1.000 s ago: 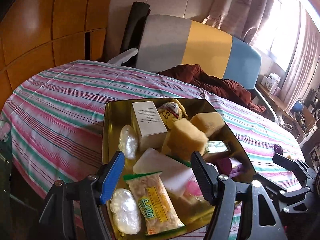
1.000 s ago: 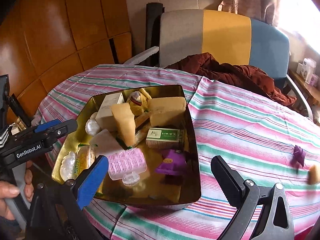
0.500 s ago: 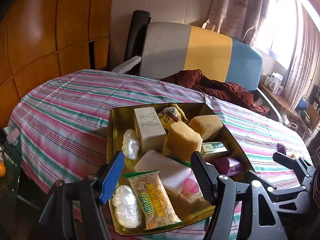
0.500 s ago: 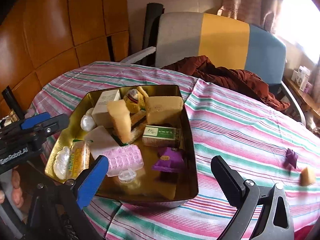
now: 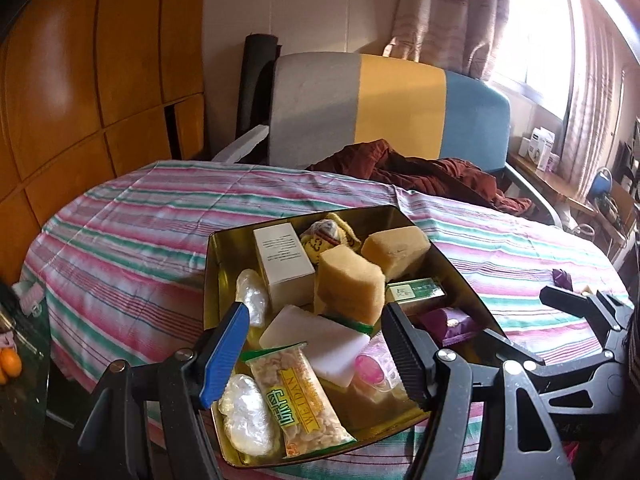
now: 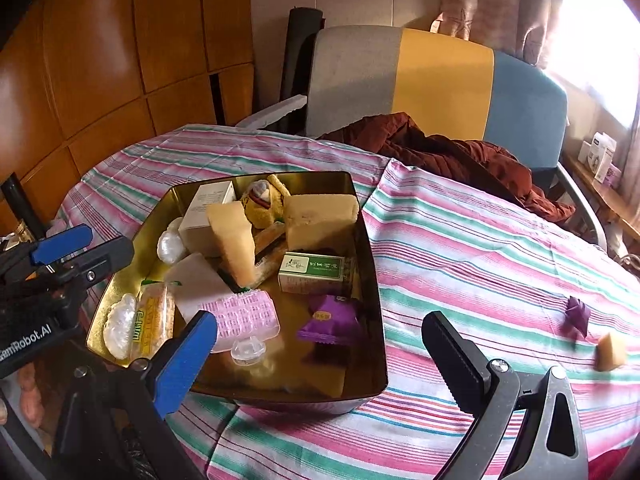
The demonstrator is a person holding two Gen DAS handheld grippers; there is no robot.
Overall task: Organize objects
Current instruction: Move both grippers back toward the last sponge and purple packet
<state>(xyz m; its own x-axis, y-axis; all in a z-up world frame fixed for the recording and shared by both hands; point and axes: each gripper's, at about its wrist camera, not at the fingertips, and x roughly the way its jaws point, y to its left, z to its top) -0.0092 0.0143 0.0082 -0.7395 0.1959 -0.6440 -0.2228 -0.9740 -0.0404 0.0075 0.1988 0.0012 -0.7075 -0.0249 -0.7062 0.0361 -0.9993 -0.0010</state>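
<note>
Tin (image 6: 370, 280): gold, on the striped tablecloth (image 6: 480, 248), already crowded with sponges, boxes, snack packets.
Strays: purple packet (image 6: 578, 314) and sponge cube (image 6: 610, 351), right of tin, unpacked.
Left gripper (image 5: 316, 344): spread, empty.
Right gripper (image 6: 320, 354): spread, empty.

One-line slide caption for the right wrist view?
Open right gripper hovers over a gold tin of sponges and packets; two small items remain on the striped tablecloth.

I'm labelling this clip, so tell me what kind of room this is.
Most likely a lived-in room at home: a table under a striped tablecloth, an armchair with a brown garment on it, curtains at a sunny window, and wood wall panels.
</note>
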